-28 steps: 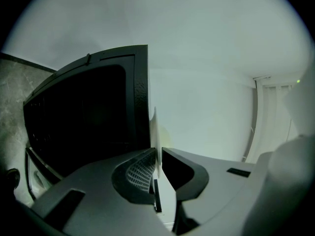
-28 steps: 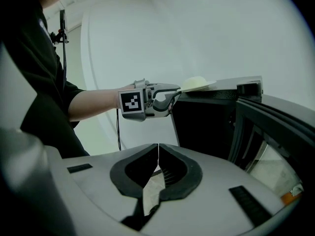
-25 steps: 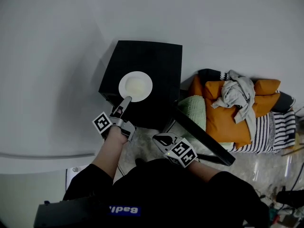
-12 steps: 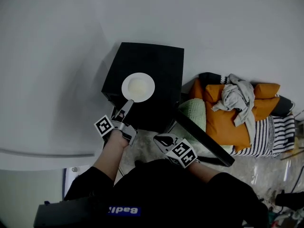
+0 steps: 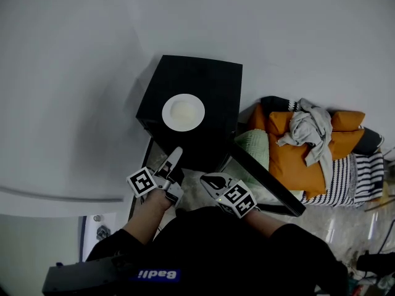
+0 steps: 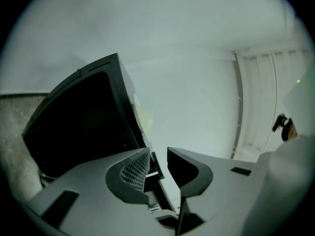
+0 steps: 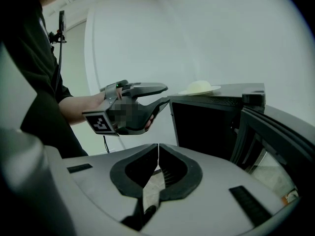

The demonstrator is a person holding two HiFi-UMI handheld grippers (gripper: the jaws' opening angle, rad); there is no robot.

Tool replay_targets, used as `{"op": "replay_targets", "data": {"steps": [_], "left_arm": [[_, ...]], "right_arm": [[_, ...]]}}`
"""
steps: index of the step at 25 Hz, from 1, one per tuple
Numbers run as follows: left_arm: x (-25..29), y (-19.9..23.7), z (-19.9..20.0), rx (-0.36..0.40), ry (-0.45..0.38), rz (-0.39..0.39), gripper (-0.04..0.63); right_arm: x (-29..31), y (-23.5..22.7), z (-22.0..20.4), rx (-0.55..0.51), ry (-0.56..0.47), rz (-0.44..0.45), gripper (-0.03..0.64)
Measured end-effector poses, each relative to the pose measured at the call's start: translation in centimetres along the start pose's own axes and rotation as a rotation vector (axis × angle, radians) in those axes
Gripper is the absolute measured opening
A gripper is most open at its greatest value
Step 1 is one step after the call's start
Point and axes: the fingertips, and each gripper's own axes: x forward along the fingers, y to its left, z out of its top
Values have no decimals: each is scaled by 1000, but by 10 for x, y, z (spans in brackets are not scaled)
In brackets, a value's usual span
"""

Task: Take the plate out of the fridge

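Head view, plate [image 5: 183, 112] atop fridge [image 5: 210, 79], door [image 5: 265, 179] open

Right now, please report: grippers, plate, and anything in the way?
Left gripper just opened, empty. Right gripper shut, empty. Plate sits on top of fridge, clear of both. Door open; nothing blocks the plate.

Orange cushions [image 5: 296, 159], grey cloth [image 5: 305, 125] draped on top; green pillow [image 5: 252, 142] just left; striped fabric [image 5: 355, 171] at right.

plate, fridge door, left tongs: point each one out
plate [image 5: 166, 113], head view, left side of its white rim
fridge door [image 5: 266, 180], head view, top edge of the open door
left tongs [image 5: 176, 153], head view, midway between the tips; just been opening, nothing between them
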Motion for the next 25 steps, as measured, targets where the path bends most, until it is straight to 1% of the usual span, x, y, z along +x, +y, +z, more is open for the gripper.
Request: {"op": "replay_targets", "data": {"steps": [2,3,5,8,10,12,15,18,22,25], "left_arm": [[-10,4,-10,116,34,63,99],[-16,5,-15,181,58,81,98],[-22,0,-28,293,113,55,97],[-31,-7,-45,408,176,40,92],[-36,-11,-49,479,191,46,50],[-38,-16,-51,557,203,48,21],[-42,-21,-59,671,245,45,11],[-45,-23,-75,748,311,20,9],[-46,-27,-92,799,387,-28,8],[-48,-29,-97,832,414,-39,8]], "right_arm": [[0,1,1,-3,-4,0,12],[0,1,1,-5,-6,0,12],[-1,2,2,-8,-10,-1,12],[0,3,4,-11,-15,0,12],[0,5,6,-17,-20,3,12],[-1,7,9,-25,-28,9,12],[0,11,13,-36,-41,19,12],[-1,14,21,-45,-69,27,12],[-2,20,31,-56,-116,48,12],[-3,24,38,-63,-140,65,12]]}}
